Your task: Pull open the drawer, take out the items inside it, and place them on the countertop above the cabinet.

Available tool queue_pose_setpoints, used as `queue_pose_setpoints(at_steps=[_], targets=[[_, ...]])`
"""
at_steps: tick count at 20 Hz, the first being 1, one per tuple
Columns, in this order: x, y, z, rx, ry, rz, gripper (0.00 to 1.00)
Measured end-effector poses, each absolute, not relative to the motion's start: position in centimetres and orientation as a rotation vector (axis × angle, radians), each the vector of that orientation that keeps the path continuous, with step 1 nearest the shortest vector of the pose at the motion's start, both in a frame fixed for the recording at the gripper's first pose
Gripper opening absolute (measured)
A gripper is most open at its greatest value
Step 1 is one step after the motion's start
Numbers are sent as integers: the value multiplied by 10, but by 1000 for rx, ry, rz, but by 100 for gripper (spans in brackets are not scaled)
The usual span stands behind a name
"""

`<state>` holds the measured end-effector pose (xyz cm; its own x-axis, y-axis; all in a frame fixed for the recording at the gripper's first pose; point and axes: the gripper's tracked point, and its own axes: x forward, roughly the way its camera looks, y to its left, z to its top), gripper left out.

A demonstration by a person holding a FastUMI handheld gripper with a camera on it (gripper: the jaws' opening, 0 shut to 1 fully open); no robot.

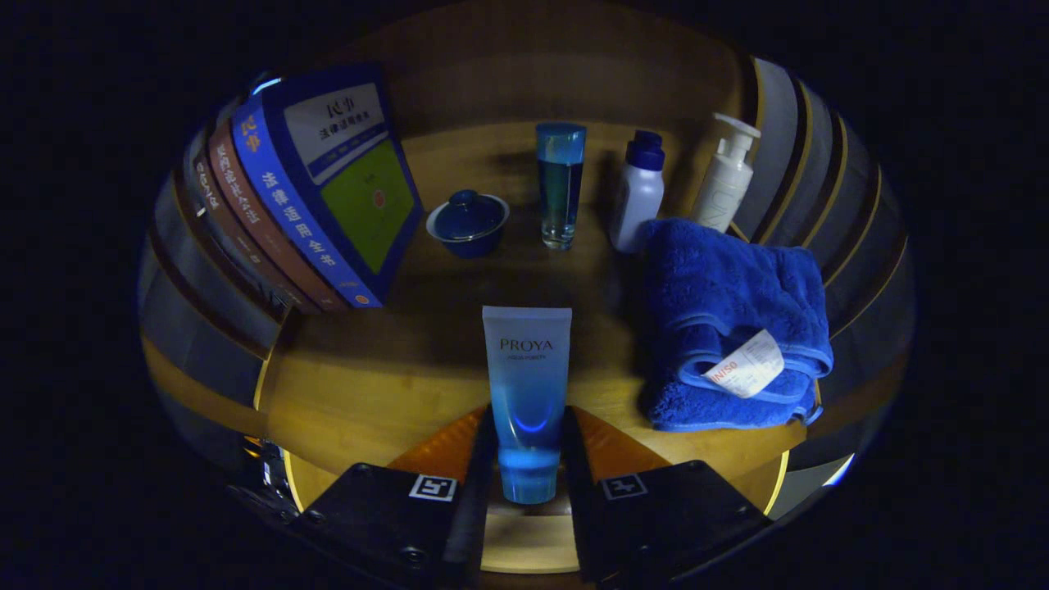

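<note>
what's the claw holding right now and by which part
The claw is shut on the blue tube, its fingers pressing either side of the lower, cap end, above the wooden countertop.

Tube (527, 393) pale white up top fading to blue at the cap, held between gripper (529, 459) fingers. Towel (729, 319) deep blue with a white tag. Lidded cup (468, 221) dark blue. Tall bottle (561, 184) clear teal-blue. Countertop (361, 385) warm wood, probably oak-toned; lighting dim.

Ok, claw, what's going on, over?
Claw shut on blue tube, held over wooden countertop. Folded blue towel right beside it, books to the left. Lidded cup, bottles beyond. Nothing blocking.
</note>
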<state>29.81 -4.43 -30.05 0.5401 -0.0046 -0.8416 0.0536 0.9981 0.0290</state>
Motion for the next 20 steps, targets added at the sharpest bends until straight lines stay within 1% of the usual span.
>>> queue_pose_setpoints(at_steps=[6,7,9,11,14,17,20], targets=[[305,-40,-313,50,1005,-28,48],[306,-39,-314,50,999,-26,51],[305,-38,-311,56,995,-23,52],[305,-39,-304,51,966,-30,58],[300,-38,-291,61,934,-20,100],[281,-39,-266,56,856,-16,100],[249,-38,-232,65,723,-6,100]])
